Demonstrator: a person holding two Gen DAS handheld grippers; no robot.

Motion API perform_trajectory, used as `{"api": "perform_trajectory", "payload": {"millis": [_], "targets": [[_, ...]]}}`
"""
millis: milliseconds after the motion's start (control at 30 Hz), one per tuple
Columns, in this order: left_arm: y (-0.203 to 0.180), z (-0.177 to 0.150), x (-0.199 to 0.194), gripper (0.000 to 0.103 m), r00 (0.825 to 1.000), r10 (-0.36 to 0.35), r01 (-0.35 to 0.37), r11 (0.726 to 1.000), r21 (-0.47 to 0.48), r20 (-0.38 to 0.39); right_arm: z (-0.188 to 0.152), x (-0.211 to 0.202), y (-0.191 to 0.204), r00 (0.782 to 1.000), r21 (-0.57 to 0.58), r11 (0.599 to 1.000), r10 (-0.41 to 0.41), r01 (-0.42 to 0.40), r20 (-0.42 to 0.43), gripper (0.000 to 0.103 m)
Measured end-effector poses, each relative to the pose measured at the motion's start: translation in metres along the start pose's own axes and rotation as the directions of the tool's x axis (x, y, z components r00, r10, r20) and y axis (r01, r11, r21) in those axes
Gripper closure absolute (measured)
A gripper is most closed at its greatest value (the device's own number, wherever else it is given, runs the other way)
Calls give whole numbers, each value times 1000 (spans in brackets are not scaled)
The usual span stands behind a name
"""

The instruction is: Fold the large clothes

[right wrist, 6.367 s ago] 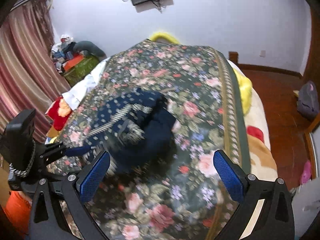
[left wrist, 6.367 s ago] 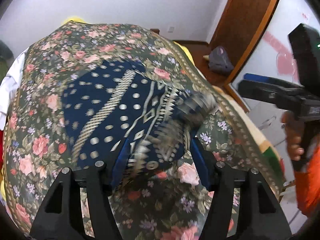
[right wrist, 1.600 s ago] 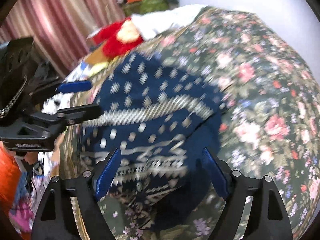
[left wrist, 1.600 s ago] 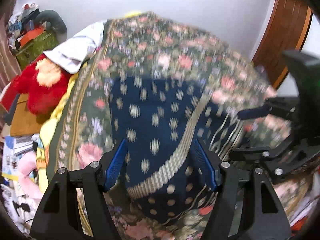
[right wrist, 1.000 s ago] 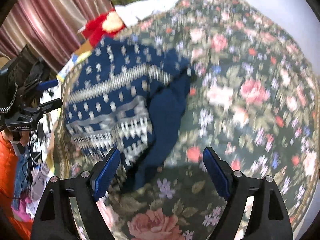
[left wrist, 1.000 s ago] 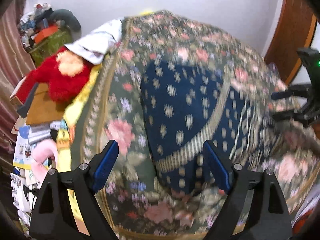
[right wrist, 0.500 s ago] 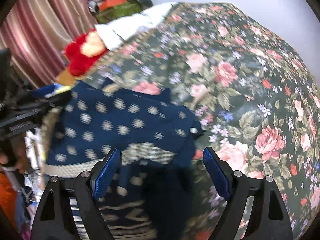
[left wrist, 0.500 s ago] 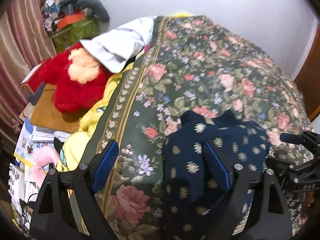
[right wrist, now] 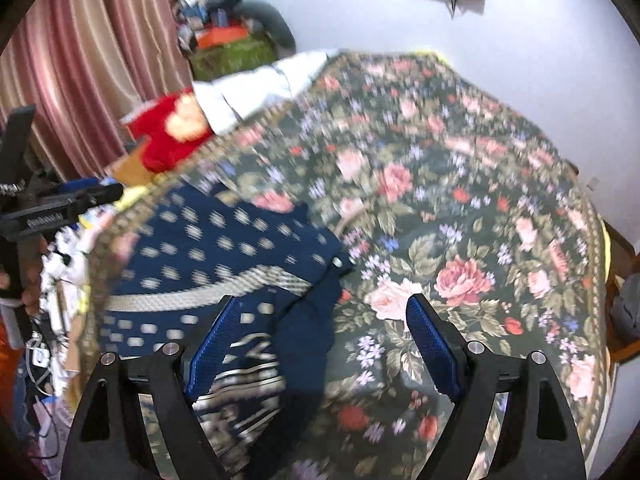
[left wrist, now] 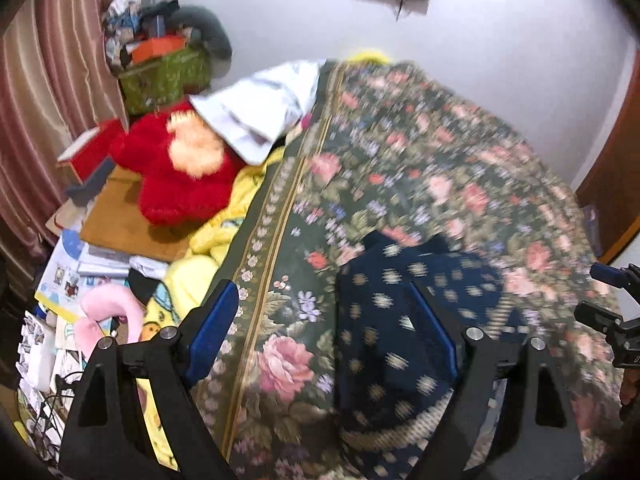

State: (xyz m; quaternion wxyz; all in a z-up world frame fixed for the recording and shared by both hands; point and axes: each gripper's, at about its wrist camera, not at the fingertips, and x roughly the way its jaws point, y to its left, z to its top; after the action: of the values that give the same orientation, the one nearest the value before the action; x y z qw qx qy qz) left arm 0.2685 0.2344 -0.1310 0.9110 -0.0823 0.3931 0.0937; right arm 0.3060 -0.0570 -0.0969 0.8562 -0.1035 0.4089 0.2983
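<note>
Lying on the near part of the floral bedspread [left wrist: 400, 168], the navy patterned garment [left wrist: 384, 344] is folded into a compact shape, close to the left edge of the bed; both claws hang above it with nothing in them; the left claw [left wrist: 324, 344] stands wide, its right pad in front of the cloth but not pressing it, and the right claw [right wrist: 316, 344] stands wide too, its left pad over the patterned band and its right pad over the bare bedspread.

Several things can go wrong from here, in my judgement; the fold looks loose at the right side, where a plain navy flap [right wrist: 308, 336] sticks out beyond the dotted layer, so a grasp that takes only the top layer can pull the fold open; the garment is near the bed edge, where the red plush toy [left wrist: 180, 168], the white cloth [left wrist: 264, 108] and papers lie beside the bed, so a push toward that side can make it slide off; a pad coming down can also catch the bedspread together with the garment and drag both; both views are blurred, so the exact hem line I cannot tell.
</note>
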Motion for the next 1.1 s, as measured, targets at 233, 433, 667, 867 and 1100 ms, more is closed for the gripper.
{"api": "perform_trajectory", "payload": {"millis": [233, 433, 667, 867, 1100], "targets": [[-29, -6, -116, 18, 975, -73, 64, 997, 52, 208, 5, -115, 37, 966, -36, 998, 50, -43, 253, 19], [-51, -28, -210, 18, 916, -151, 132, 988, 76, 372, -15, -210, 63, 880, -58, 997, 76, -55, 468, 19], [-72, -72, -288, 18, 826, -141, 122, 990, 72, 545, -55, -275, 85, 791, -56, 996, 87, -67, 605, 19], [-86, -101, -311, 17, 791, -82, 60, 997, 56, 606, -84, -292, 98, 764, -5, 999, 31, -37, 644, 19], [-99, -116, -307, 17, 804, -69, 42, 997, 59, 590, -102, -282, 104, 804, 19, 999, 21, -41, 595, 18]]}}
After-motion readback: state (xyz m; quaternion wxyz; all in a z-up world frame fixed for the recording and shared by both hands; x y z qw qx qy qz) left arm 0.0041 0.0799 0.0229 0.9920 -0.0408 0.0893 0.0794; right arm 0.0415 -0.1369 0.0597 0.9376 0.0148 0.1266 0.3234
